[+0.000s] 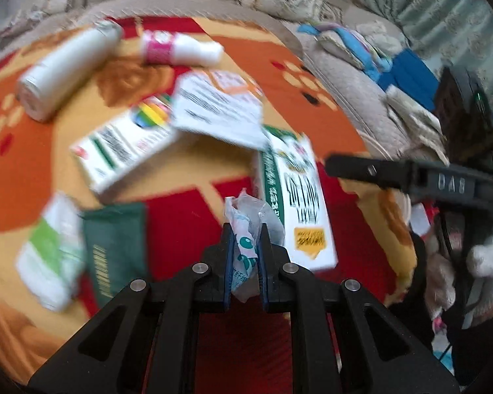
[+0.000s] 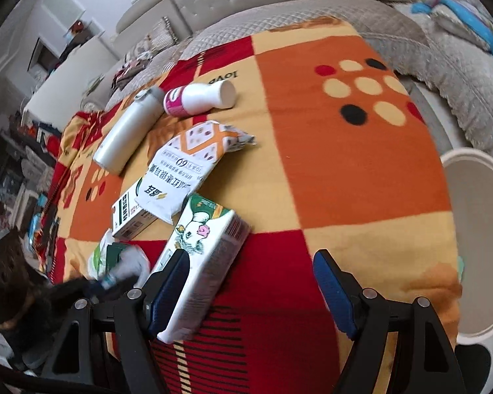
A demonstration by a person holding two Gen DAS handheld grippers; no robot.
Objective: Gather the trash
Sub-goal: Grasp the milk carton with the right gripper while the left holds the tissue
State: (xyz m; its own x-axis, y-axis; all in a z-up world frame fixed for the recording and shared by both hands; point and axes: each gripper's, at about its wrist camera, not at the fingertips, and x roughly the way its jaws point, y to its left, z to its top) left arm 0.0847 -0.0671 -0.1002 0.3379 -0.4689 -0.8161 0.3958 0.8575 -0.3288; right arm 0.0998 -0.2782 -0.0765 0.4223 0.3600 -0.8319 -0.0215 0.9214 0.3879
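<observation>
while the left gripper (image 1: 245,229) is clamped shut on a crumpled clear plastic wrapper (image 1: 246,229) with teal print, the wrapper is seen pinched between the blue pads (image 1: 229,262) and sticking out ahead of the fingertips. just ahead of it and to its right a milk carton (image 1: 295,197) with green edging is laid flat on the red, orange and yellow blanket (image 1: 187,210). to the left of the gripper a dark green pouch (image 1: 115,249) and a green-and-white packet (image 1: 49,252) are found, both blurred. further ahead a white box (image 1: 125,151) with a rainbow mark is overlapped by a white snack bag (image 1: 220,111), and beyond these a white flask (image 1: 65,69) and a small white bottle (image 1: 180,49) with a pink label are laid on their sides.

in the right wrist view the right gripper (image 2: 249,282) is held wide open, nothing being gripped. the same milk carton (image 2: 203,262) is seen lying just beside the inner face of its left finger; whether they are touching cannot be told. the right finger is kept well apart from the carton, over bare blanket (image 2: 345,164). ahead of this gripper the snack bag (image 2: 194,164), the white box (image 2: 128,220), the flask (image 2: 125,134) and the pink-labelled bottle (image 2: 200,98) are ranged. off to its right, past the blanket's edge, the rim of a white bin (image 2: 476,197) is shown. a gloved hand (image 1: 486,256) is seen on the right gripper's handle in the left view.
</observation>
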